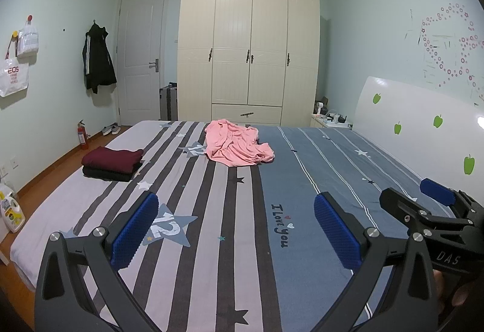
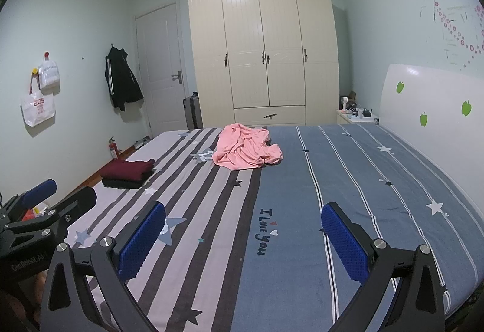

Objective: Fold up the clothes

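Both grippers held above the near end of the bed (image 1: 302, 256), nothing in either. Left gripper (image 1: 236, 229) jaws spread wide, empty; right gripper (image 2: 243, 238) same, wide and empty. Pink garment (image 1: 237, 146) lies crumpled in a heap at the far middle of the bed, well apart from both tools. Folded stack at the left edge: maroon piece (image 1: 113, 158) on top of a black piece (image 1: 109, 174). Wardrobe (image 1: 248, 50) behind, doors closed.

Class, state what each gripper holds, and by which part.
Nothing: the left gripper and right gripper are open and empty; the pink garment lies untouched on the bed.
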The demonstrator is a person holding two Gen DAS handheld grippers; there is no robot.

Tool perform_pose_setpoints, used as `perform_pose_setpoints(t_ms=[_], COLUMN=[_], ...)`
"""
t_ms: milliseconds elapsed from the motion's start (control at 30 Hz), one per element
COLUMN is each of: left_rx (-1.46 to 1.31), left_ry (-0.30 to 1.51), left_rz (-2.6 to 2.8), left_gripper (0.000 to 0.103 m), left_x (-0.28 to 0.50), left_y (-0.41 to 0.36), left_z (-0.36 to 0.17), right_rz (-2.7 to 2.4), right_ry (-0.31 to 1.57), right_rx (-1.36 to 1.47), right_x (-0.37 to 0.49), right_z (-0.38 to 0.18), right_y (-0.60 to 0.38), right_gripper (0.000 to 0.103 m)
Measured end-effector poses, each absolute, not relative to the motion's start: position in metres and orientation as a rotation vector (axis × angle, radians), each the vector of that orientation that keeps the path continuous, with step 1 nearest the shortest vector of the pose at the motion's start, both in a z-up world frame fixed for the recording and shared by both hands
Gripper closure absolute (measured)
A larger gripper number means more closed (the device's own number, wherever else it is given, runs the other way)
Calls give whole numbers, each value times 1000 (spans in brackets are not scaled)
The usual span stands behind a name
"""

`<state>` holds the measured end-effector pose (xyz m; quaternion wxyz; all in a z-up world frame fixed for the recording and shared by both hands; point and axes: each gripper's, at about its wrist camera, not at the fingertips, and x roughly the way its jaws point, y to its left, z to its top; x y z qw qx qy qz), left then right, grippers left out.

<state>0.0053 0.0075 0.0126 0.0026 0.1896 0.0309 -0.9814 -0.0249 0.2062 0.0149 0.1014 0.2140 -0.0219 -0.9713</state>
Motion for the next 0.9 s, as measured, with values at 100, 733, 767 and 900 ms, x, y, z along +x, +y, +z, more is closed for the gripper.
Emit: perform_pose_setpoints(t_ms=[100, 733, 767, 900], left_rx=[597, 597, 598, 602], left_ry=[95, 98, 99, 99], left_rz=[-3077, -3076, -3075, -3072], left_gripper=[1, 1, 1, 1], left_x=[5, 5, 5, 5], left_y=[8, 9, 9, 9], left_z=[12, 11, 11, 10], right_rz=[-2868, -2867, -2866, -2864], right_ry=[-68, -76, -77, -78], right_rx=[633, 635, 635, 633], right_x=[-25, -25, -25, -25], right_z=[14, 11, 11, 11], right_y=[207, 211, 210, 211], right_gripper=[1, 1, 1, 1])
